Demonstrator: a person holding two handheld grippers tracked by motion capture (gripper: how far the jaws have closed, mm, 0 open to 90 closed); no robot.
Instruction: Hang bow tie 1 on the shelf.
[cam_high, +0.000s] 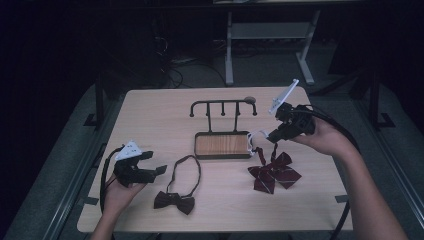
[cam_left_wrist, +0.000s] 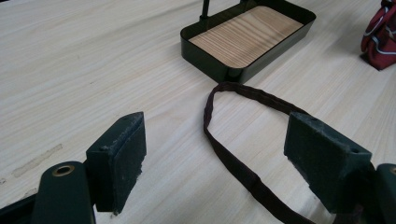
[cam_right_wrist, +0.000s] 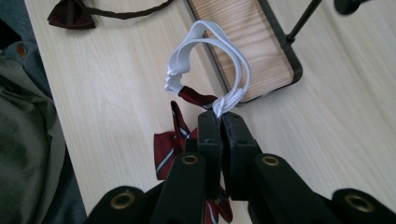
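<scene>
Pale wooden surface (cam_high: 150, 115) underneath all; black hook stand (cam_high: 223, 103) with wood-lined tray (cam_high: 222, 145) at centre, 4 pegs on its bar, none bearing anything; red striped bow tie (cam_high: 274, 171) just right of the tray, partly lifted by its white elastic loop (cam_right_wrist: 212, 51); dark bow tie (cam_high: 174, 201) with strap (cam_left_wrist: 243, 135) lying flat near the left tongs (cam_high: 155, 164).

Step in hand, by judgement: hoisting the red tie toward the stand for hanging. Right tongs (cam_right_wrist: 218, 122) clamped tight on the knot of the white loop, bow dangling below; left tongs spread wide, gripping nothing, strap lying between the jaws.

Next move calls for carrying the loop above a peg, keeping it spread, then lowering over the hook end before release.
</scene>
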